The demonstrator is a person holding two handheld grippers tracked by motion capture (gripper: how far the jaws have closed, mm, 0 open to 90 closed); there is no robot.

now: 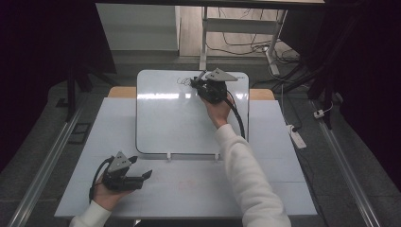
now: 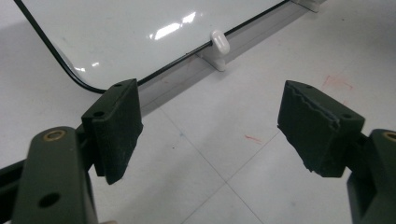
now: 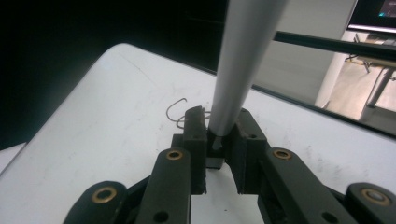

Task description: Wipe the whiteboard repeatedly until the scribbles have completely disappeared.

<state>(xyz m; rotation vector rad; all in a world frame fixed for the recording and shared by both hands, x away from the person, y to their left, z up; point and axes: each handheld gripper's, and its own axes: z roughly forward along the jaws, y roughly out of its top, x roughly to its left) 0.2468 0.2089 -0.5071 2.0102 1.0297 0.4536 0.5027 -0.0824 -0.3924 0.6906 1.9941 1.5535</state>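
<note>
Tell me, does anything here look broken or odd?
Slightly. The pad on one arm of the left tongs has a ragged, chipped edge, as if worn. Faint red marks stain the table near the whiteboard. The right tongs grip a grey marker normally.
</note>
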